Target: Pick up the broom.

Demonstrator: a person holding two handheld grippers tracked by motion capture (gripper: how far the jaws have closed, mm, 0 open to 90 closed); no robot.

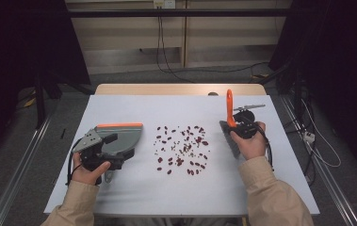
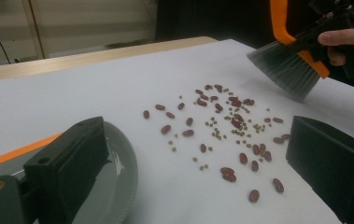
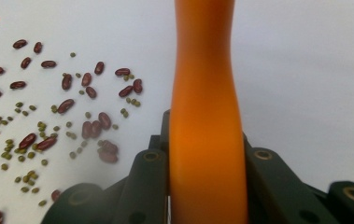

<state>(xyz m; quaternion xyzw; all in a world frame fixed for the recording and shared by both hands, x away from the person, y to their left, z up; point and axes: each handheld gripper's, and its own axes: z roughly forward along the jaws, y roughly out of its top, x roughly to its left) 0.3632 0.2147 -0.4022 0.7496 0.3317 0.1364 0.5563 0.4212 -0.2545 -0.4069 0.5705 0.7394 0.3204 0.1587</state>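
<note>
Two tools were at work over the white worktop (image 1: 119, 188). Our right tool (image 1: 239, 126) was clamped tight on the orange handle of the brush (image 1: 229, 110), at the right side of the worktop; that handle stood nearly upright, its long axis pointing up and slightly far, with the grey bristles (image 2: 286, 70) hanging low toward the beans (image 1: 182, 148). We judged the handle stiff and smooth, so a firm hold low on its waist seemed best, while the bristles looked soft and would bend on contact. Our left tool (image 1: 101, 157) held the grey dustpan (image 1: 119, 140) at the left; one of its pads lay on the pan's inside. The pan's orange-edged back wall ran left to right on the far side, and its open lip faced right toward the spill. The pan looked light and rigid. The beans, red ones and small green ones, lay scattered in the middle between pan and brush; we expected them to roll easily.
</note>
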